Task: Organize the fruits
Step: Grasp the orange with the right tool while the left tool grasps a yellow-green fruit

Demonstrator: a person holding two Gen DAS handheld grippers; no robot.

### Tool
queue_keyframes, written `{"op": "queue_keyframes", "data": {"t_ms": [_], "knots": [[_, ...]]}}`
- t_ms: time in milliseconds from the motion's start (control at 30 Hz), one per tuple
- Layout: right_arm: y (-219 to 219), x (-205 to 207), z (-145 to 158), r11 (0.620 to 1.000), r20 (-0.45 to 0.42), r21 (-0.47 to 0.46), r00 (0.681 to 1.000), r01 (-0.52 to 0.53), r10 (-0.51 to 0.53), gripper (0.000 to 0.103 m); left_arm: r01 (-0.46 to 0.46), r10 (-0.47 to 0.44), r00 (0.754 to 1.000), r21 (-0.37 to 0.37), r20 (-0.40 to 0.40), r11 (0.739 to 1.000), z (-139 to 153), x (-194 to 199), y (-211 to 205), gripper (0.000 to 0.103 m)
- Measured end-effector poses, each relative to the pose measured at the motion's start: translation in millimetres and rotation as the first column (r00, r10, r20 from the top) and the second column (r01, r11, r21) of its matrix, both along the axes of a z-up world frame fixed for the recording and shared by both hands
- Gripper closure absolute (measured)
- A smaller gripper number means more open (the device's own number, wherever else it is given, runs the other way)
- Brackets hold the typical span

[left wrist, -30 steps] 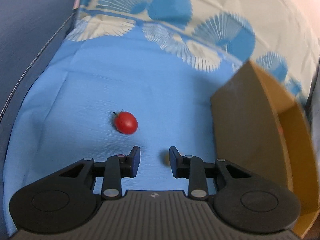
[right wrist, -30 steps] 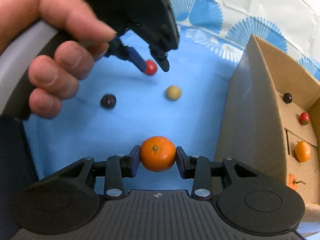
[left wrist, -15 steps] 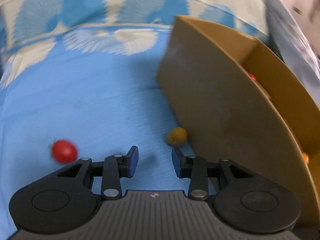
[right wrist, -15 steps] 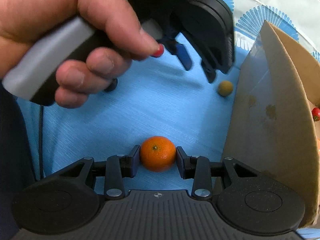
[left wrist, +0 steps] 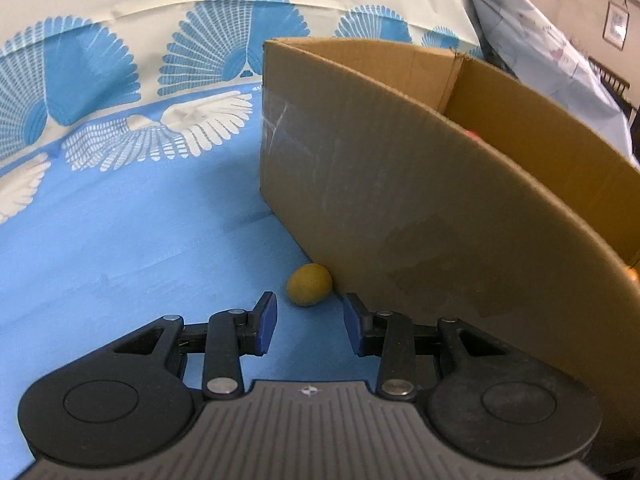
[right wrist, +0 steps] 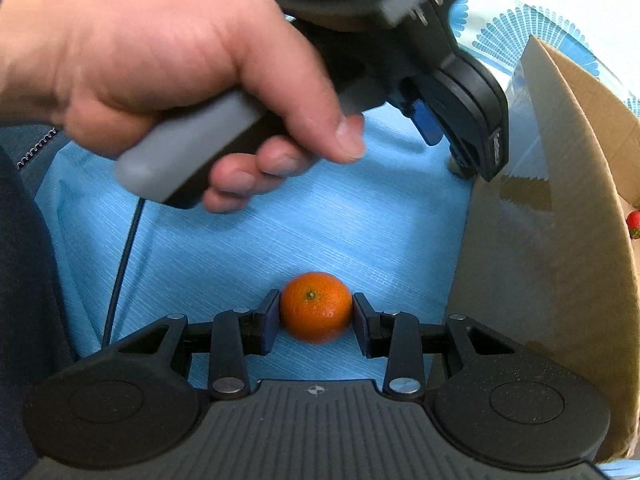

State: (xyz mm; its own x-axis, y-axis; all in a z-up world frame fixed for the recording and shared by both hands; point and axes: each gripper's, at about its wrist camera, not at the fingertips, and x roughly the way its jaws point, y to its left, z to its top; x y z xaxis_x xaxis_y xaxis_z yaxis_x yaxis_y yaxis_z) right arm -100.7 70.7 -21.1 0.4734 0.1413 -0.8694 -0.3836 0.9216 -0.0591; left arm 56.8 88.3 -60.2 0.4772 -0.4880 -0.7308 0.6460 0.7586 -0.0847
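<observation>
While the cardboard box (left wrist: 420,208) already holds some fruit, the sorting looks only partly done. From the right wrist view a small red fruit, likely a cherry tomato (right wrist: 633,225), shows just inside the box's open top; the left wrist view catches only a red speck and an orange sliver past the rim, too small to name. How many pieces lie inside in all cannot be told, since the near wall hides most of the interior.

Two fruits are seen outside the box, on the blue cloth (left wrist: 120,240) covering the table. One is a mandarin (right wrist: 316,307), pinched between the pads of the right hand-held gripper (right wrist: 316,320) near the box's outer wall and not yet carried over the rim. The other is a small yellow-brown round fruit (left wrist: 309,283), lying right at the foot of the box's wall, touching it or nearly so. The left hand-held gripper (left wrist: 310,320), held by a hand (right wrist: 172,80), stands spread just short of that fruit, its pads clear of it and nothing between them.

Counted: one box, two hand-held grippers, one mandarin, one yellow-brown fruit, one red fruit clearly visible in the box. Judging from this, at least two placements remain.
</observation>
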Motion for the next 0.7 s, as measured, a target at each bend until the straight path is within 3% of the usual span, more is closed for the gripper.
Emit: {"op": "queue_keyframes", "data": {"t_ms": [267,433,567,700], "knots": [[-1.0,4.0,-1.0,1.0,-0.009,0.003,1.0,0.002,-0.002,0.063,-0.002,0.002,0.999,-0.006,0.039,1.0,-6.9,13.8,-8.1,0.063],[0.4,4.1,-0.4,1.0,-0.005,-0.002,1.0,-0.006,0.006,0.063,0.005,-0.004,1.0,-0.007,0.03,1.0,-11.0,18.5,-12.8,0.075],[3.1,2.8,1.2,1.0,0.0,-0.007,1.0,-0.005,0.005,0.063,0.01,-0.01,0.999,0.007,0.041,1.0,-10.4,16.7,-14.7,0.075],[5.1,0.4,4.5,1.0,0.022,0.0,1.0,0.007,-0.007,0.064,-0.048,0.047,0.998,0.033,0.036,0.998,-0.8,16.7,-7.9,0.075]]}}
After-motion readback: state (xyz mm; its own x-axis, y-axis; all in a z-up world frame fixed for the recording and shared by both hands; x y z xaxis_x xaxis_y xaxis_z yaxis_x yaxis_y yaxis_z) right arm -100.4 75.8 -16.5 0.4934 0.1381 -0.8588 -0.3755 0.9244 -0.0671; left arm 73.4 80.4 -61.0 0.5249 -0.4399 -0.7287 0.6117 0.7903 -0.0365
